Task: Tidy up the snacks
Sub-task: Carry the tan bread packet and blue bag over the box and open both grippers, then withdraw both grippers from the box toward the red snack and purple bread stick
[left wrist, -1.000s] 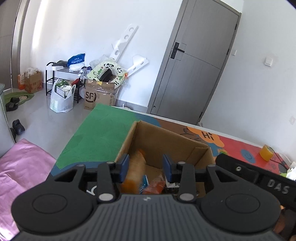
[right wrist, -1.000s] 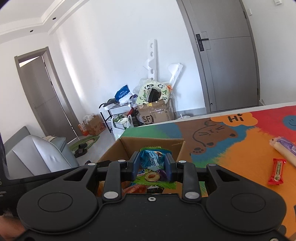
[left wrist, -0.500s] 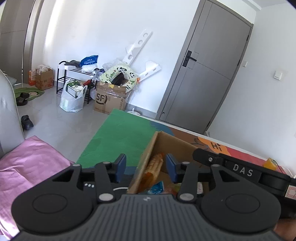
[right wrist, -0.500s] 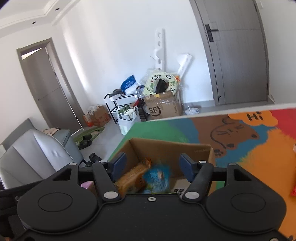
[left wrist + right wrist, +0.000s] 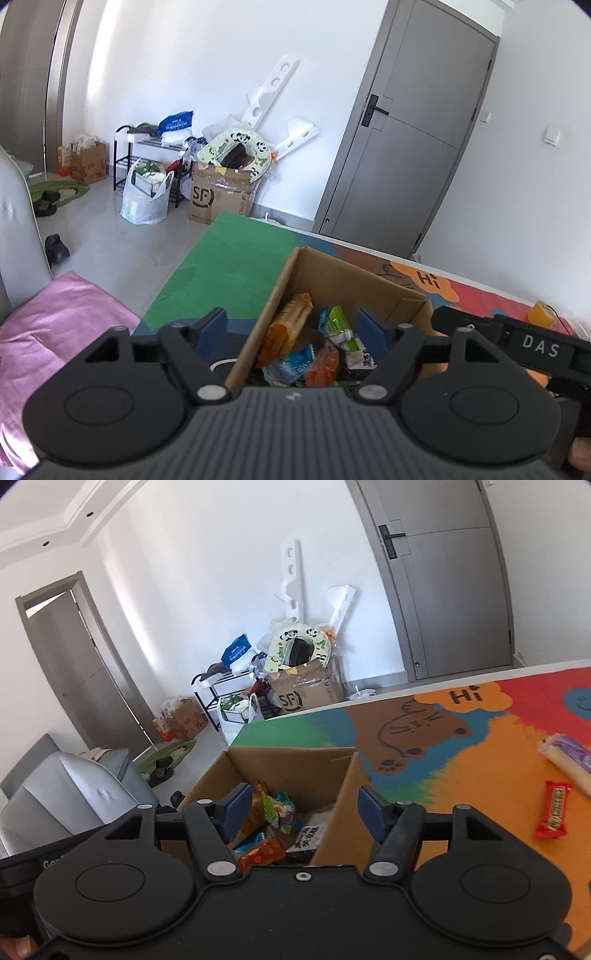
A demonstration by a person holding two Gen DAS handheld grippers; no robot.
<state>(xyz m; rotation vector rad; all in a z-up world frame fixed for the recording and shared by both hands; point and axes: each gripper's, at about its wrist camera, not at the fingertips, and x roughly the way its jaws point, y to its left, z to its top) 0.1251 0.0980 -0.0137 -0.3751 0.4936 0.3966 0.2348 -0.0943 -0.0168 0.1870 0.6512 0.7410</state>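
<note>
Hovering over the cardboard box (image 5: 288,764) where snacks (image 5: 314,354) are gathered, both the left gripper (image 5: 291,328) and right gripper (image 5: 304,808) have fingers apart and empty, while a red bar (image 5: 553,809) waits on the worktop (image 5: 461,775).

Matt brown cardboard box (image 5: 343,275); glossy plastic snack wrappers (image 5: 317,350); matt printed mat (image 5: 461,760)

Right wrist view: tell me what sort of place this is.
Probably a lived-in home room: a grey door, a shoe rack beside piled household boxes, a grey sofa, and a colourful cartoon play mat.
</note>
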